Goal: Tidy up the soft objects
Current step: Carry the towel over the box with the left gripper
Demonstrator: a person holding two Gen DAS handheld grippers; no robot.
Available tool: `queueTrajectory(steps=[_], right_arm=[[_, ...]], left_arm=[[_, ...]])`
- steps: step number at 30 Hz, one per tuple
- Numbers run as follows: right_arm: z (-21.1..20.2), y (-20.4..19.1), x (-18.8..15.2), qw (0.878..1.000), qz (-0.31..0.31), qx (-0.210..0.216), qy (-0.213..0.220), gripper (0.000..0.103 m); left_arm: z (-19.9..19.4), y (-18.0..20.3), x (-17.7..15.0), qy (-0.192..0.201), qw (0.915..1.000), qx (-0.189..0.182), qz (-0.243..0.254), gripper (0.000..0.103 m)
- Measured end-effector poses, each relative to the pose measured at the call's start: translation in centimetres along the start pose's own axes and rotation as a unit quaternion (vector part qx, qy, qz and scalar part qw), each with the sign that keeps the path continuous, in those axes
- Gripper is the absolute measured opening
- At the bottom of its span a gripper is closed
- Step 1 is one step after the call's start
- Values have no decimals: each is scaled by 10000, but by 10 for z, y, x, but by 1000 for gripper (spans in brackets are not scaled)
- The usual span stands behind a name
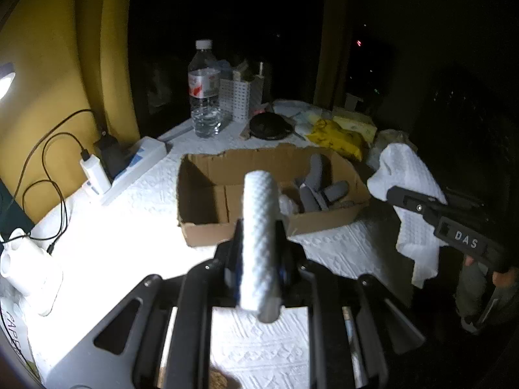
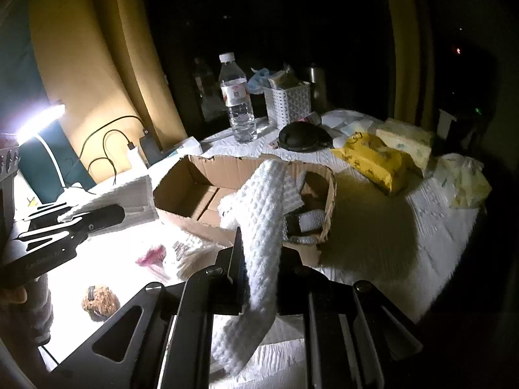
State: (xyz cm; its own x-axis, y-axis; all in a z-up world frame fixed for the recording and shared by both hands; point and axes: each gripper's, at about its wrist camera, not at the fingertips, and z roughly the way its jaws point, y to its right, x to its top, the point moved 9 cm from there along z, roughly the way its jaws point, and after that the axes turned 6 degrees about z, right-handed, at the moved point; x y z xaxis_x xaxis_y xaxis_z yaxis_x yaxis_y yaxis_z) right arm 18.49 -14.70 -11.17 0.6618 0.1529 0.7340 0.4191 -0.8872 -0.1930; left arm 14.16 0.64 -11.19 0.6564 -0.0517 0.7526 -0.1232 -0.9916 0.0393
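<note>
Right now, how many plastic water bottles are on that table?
1. The clear water bottle stands upright at the table's far side, left of the white lattice basket. The dark room may hide others.

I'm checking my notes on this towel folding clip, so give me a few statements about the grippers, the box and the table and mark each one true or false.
1. Both grippers are shut on the same white waffle cloth. True: the left gripper and the right gripper each pinch an edge of it.
2. The cardboard box is empty. False: grey rolled items lie in it.
3. The water bottle lies on its side. False: it stands upright with its cap on.
4. A yellow packet lies on the table beyond the box. True.
5. The white lattice basket stands inside the box. False: it stands behind it, beside the bottle.
</note>
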Motion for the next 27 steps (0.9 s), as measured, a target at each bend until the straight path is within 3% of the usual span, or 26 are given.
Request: queueTrajectory(steps=[27], right_arm=[[46,-2,39,9995,-267,138,21,14]], left_arm=[[41,-22,35,135,9997,136,-126,16]])
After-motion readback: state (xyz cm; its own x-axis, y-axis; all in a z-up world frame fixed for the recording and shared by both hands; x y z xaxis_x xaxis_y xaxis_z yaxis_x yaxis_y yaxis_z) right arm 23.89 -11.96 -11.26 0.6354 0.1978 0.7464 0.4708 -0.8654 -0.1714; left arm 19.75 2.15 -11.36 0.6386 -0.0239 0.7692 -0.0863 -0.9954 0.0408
